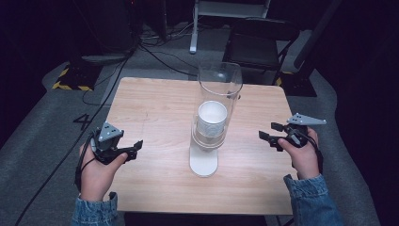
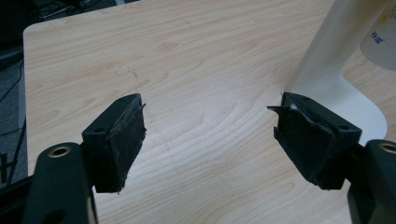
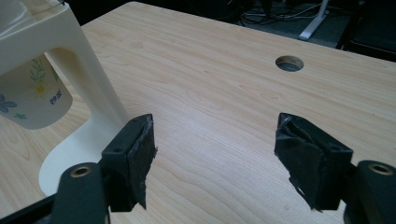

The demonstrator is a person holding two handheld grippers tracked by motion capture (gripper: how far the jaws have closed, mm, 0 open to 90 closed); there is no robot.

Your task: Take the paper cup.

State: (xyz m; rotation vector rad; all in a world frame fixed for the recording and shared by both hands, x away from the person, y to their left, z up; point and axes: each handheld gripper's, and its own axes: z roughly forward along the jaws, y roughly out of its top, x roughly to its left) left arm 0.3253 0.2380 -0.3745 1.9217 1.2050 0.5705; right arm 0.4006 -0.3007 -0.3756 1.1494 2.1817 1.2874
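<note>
Cup dispenser point(image 1: 209, 117) mid table point(image 1: 155, 99), L gripper point(image 1: 132, 149) left, R gripper point(image 1: 269, 132) right

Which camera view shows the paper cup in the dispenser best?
The right gripper view: the paper cup hangs under the dispenser's cream frame, and its flower print is clear. The high view looks down through the clear tube at the cup's white rim, with no print visible. The left gripper view catches just its edge.

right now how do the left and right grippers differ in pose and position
The left gripper sits at the table's left edge, low and near the person; the right gripper sits at the right edge, a little farther up the table. The left points right toward the cup dispenser; the right points left toward it. Both are open and empty, jaws apart over bare wood.
</note>
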